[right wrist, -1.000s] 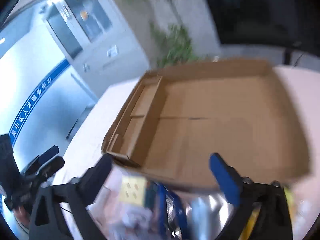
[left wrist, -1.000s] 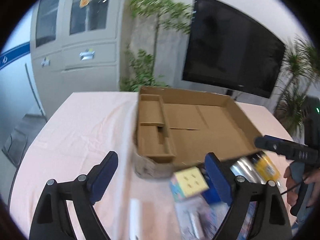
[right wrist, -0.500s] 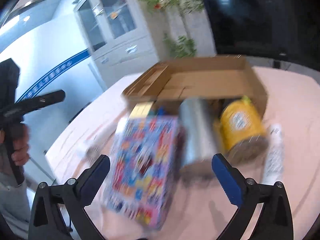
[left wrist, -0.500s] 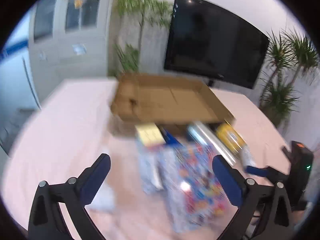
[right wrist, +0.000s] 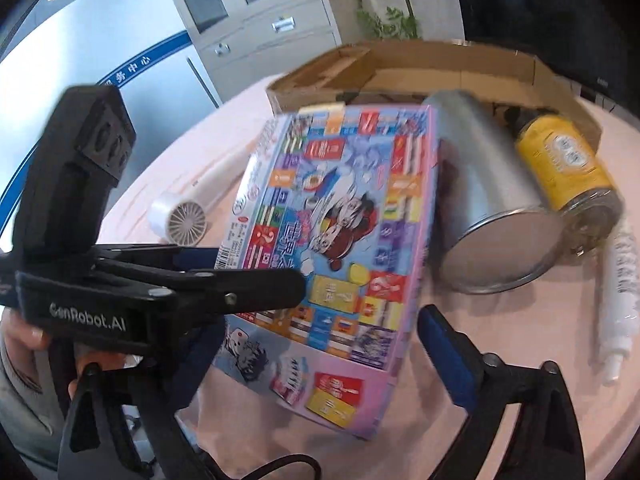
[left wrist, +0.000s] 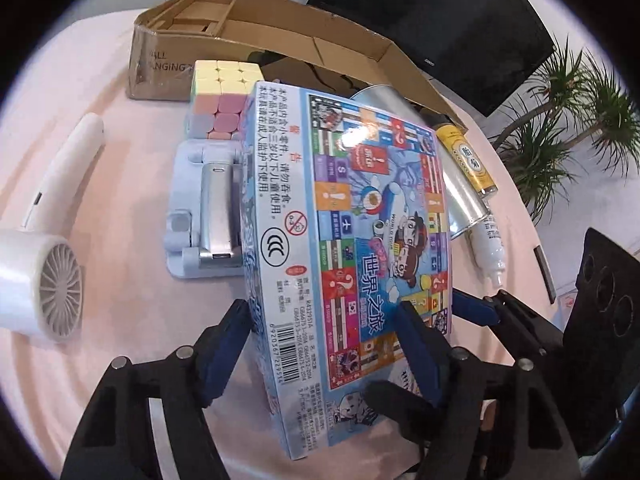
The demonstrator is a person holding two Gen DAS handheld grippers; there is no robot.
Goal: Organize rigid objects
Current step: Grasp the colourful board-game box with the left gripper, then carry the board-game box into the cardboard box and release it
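A colourful board-game box (left wrist: 352, 216) lies tilted on the pink table, also in the right wrist view (right wrist: 332, 232). My left gripper (left wrist: 324, 344) has its blue fingers on either side of the box's near end, closed against it. My right gripper (right wrist: 320, 356) is open around the box's near corner. Behind stands an open cardboard box (left wrist: 256, 24), seen too from the right wrist (right wrist: 440, 72). A pastel puzzle cube (left wrist: 220, 96), a silver tin (right wrist: 492, 208) and a yellow jar (right wrist: 568, 168) lie by it.
A white hair dryer (left wrist: 44, 236) lies at the left. A light blue phone stand (left wrist: 208, 208) sits beside the game box. A white tube (right wrist: 620, 284) lies at the right. A TV screen (left wrist: 440, 8) and plants stand behind the table.
Both grippers have come down and in toward the game box. The left fingers have closed from wide open onto its near end. The box now fills both views.
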